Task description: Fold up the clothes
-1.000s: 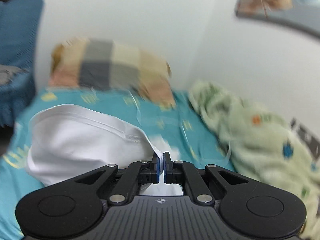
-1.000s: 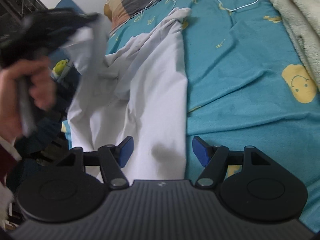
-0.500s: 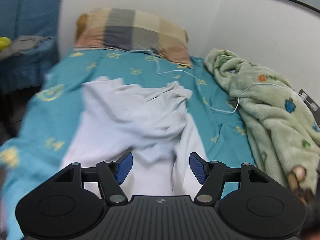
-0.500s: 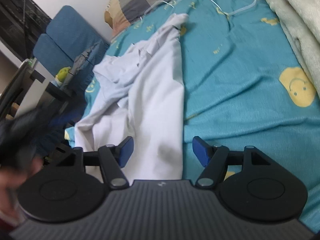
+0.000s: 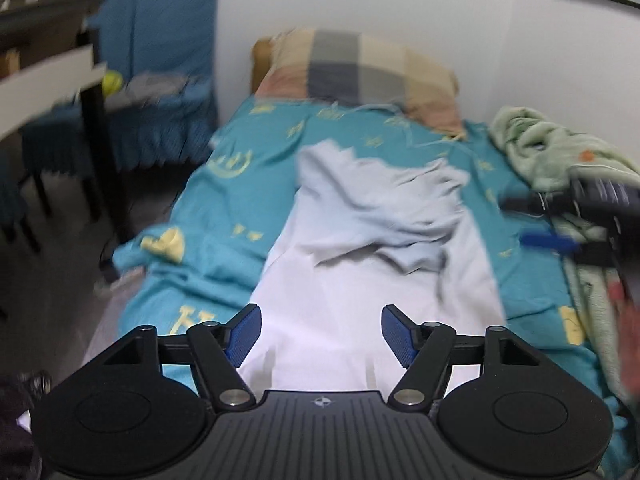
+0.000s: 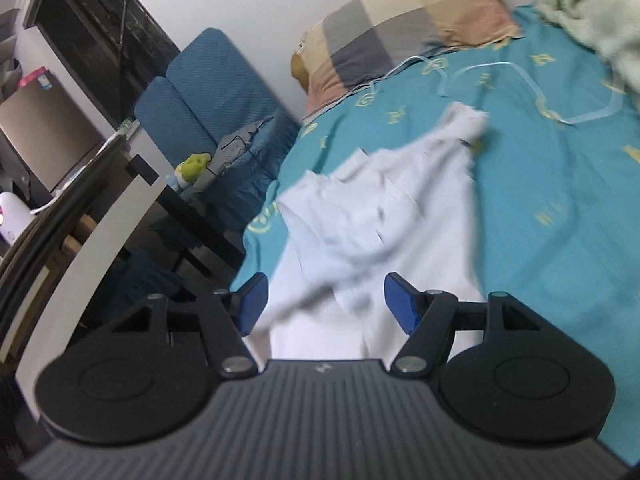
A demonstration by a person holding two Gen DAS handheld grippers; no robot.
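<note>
Black plastic arms with blue pads frame the bottom of both wrist views. The left gripper [image 5: 320, 330] has its jaws spread wide with nothing pinched between them; only the near end of the white garment [image 5: 372, 248] shows through the gap, lying on the bed below. The right gripper [image 6: 325, 300] is likewise spread apart and empty, looking over the same cloth [image 6: 372, 220]. In the left view that right gripper also appears, blurred, at the right edge over the blanket.

White fabric runs lengthwise down the middle of the teal bedsheet [image 5: 248, 148], smooth and flat at the near end, rumpled and bunched at its far half, where 1 loose flap lies folded over the body of the garment. A thin white cable [image 6: 520, 76] loops on the sheet just beyond it. Along the right side of the bed lies a pale green fleece blanket [image 5: 560, 148]. Farther back, a checked pillow [image 5: 360, 68] rests against the white wall, and a blue chair [image 5: 160, 60] stands beside the bed's left edge.
</note>
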